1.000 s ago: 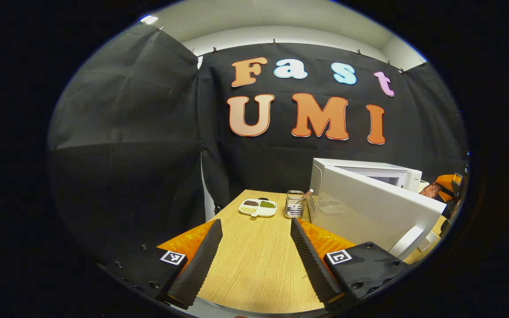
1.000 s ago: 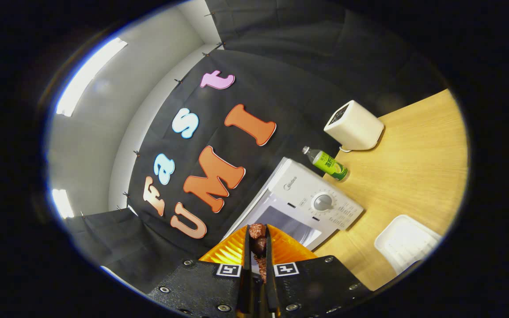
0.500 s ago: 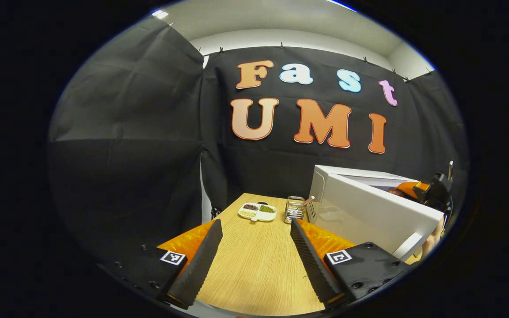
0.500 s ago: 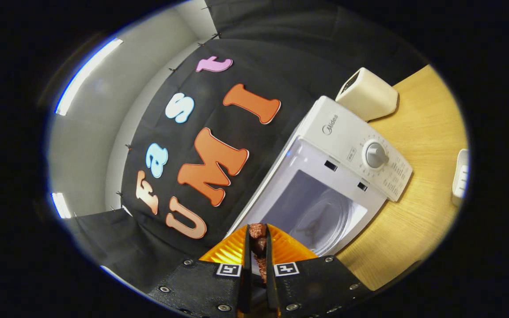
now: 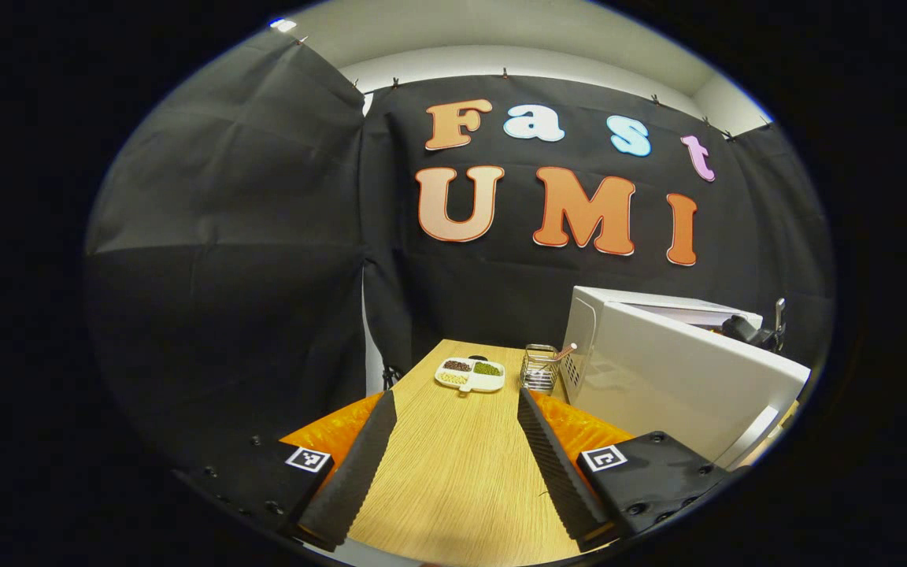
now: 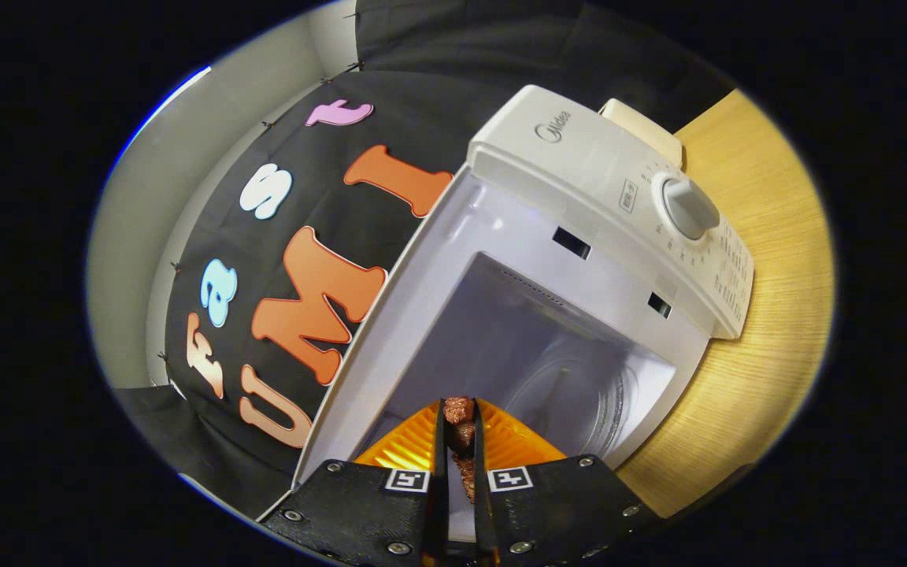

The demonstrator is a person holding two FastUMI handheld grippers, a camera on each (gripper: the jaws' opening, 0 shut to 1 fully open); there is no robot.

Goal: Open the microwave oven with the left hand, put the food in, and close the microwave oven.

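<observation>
The white microwave (image 6: 603, 165) stands with its door swung open, and its cavity with the glass turntable (image 6: 571, 402) lies straight ahead in the right gripper view. My right gripper (image 6: 457, 421) is shut on a brown piece of food (image 6: 458, 411), held just in front of the opening. In the left gripper view the open door (image 5: 682, 386) stands at the right, seen from outside, with its handle (image 5: 751, 439) near the edge. My left gripper (image 5: 453, 417) hangs open over the wooden table (image 5: 461, 472), left of the door, holding nothing.
A white divided dish of beans (image 5: 470, 374) and a wire basket (image 5: 542, 368) sit at the table's far end beside the microwave. A cream box (image 6: 642, 130) stands behind the microwave. Part of the other gripper (image 5: 753, 327) shows above the door.
My right gripper has moved closer to the microwave with the food, so the cavity now looms large. The left gripper has shifted slightly left, still open.
</observation>
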